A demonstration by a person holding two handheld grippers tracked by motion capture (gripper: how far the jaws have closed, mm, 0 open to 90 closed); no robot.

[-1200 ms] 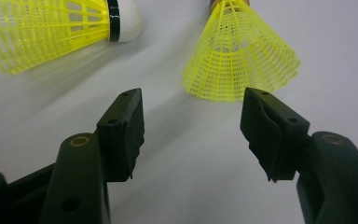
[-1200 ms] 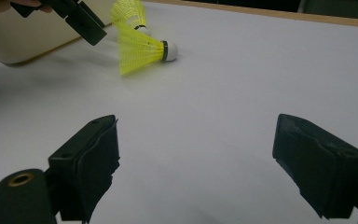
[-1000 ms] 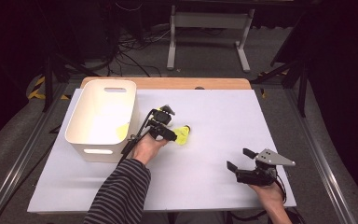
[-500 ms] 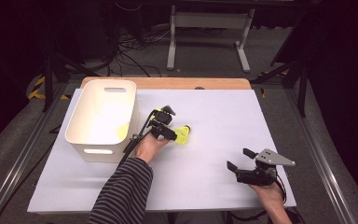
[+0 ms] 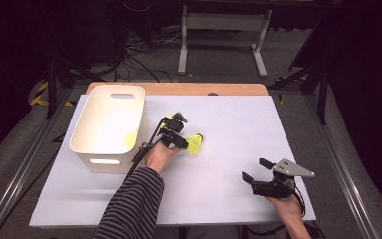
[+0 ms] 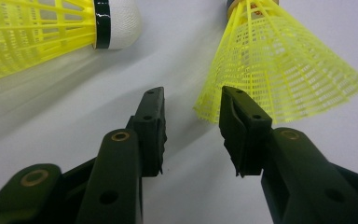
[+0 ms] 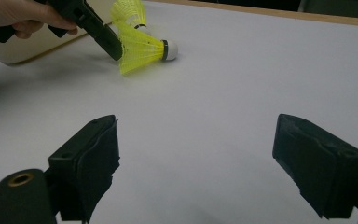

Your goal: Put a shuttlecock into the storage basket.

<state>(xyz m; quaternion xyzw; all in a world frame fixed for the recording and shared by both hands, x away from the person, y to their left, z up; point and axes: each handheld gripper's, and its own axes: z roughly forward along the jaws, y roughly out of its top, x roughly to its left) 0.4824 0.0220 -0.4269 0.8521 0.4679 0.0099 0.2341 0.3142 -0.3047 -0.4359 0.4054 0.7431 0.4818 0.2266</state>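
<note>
White table (image 5: 229, 199) bearing a white bin (image 5: 107, 127), unlabelled; beside it the left gripper (image 6: 191, 126), jaws just closing yet still apart, one jaw touching a yellow shuttlecock (image 6: 279, 70)'s skirt; right gripper (image 7: 196, 163) gapes empty

Light falls from above onto the white table (image 5: 219, 199), which glows bright against a nearly black room. The white bin (image 5: 107, 124) glares at its far wall. Shadows are soft and short. Both gripper views are sharp far off, slightly soft near.
</note>
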